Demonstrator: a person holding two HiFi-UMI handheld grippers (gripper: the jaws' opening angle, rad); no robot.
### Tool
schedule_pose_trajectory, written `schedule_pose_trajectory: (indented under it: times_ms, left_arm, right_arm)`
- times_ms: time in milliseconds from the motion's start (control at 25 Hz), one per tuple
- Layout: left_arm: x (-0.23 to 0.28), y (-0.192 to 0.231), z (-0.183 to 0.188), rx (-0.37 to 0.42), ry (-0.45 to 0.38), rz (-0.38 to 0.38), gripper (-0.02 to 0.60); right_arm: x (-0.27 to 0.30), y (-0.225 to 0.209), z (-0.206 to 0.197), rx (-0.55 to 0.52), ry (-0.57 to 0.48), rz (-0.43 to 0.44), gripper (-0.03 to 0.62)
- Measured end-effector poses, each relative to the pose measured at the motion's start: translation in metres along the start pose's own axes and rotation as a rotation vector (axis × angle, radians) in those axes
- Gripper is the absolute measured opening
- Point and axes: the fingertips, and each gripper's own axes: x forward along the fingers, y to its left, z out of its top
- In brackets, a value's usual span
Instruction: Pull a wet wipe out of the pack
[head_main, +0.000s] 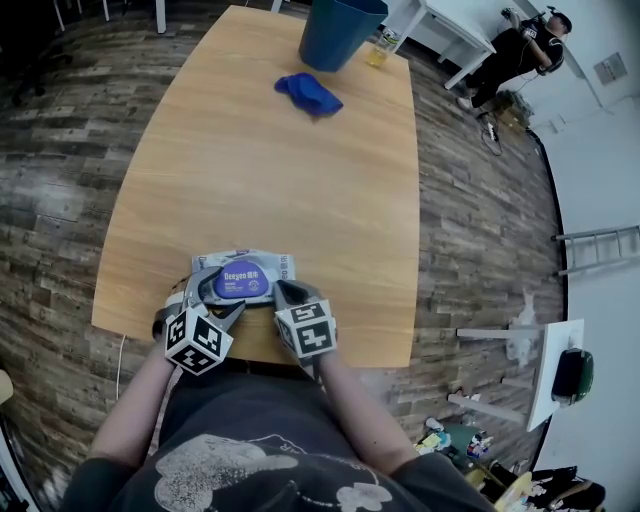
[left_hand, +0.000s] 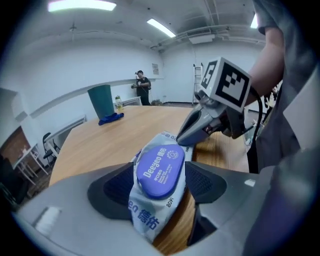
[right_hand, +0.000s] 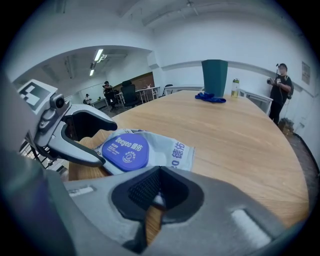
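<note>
A grey wet-wipe pack (head_main: 240, 277) with a blue oval lid (left_hand: 161, 171) lies flat near the front edge of the wooden table (head_main: 270, 170); the lid is closed. My left gripper (head_main: 222, 292) stands open and straddles the pack's left end. In the left gripper view the lid sits between the two dark pads (left_hand: 116, 188), and I see no squeeze on the wrap. My right gripper (head_main: 284, 293) is shut, with its tips at the pack's right near corner. In the right gripper view the pack (right_hand: 145, 152) lies just beyond the closed jaws of my right gripper (right_hand: 152, 200).
At the far end of the table stand a teal bin (head_main: 340, 30) and a small bottle (head_main: 383, 45), with a crumpled blue cloth (head_main: 308, 93) in front of them. A person (head_main: 520, 50) stands by white desks at the back right. The table's near edge (head_main: 330, 358) is just below the grippers.
</note>
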Motion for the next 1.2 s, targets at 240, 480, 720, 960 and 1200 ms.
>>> schedule_pose_trajectory:
  times_ms: [240,480,720,960,1200]
  left_arm:
    - [0.015,0.002,-0.011,0.078,0.092,-0.035,0.382]
    - [0.022,0.005,-0.013,0.075,0.129,-0.086,0.408]
    - [0.025,0.001,-0.013,0.119,0.179,-0.166,0.374]
    - [0.028,-0.001,-0.014,0.092,0.189,-0.223,0.353]
    - [0.029,-0.001,-0.013,0.069,0.178,-0.248,0.345]
  right_arm:
    - [0.001,0.004,0.001,-0.006,0.008,0.028,-0.009]
    - [0.001,0.004,0.001,0.000,0.014,0.048,-0.009]
    - [0.001,0.005,0.000,0.007,0.015,0.054,-0.009]
    - [0.002,0.005,0.000,0.012,0.017,0.062,-0.009]
    - [0.002,0.004,-0.001,0.013,0.015,0.076,-0.009]
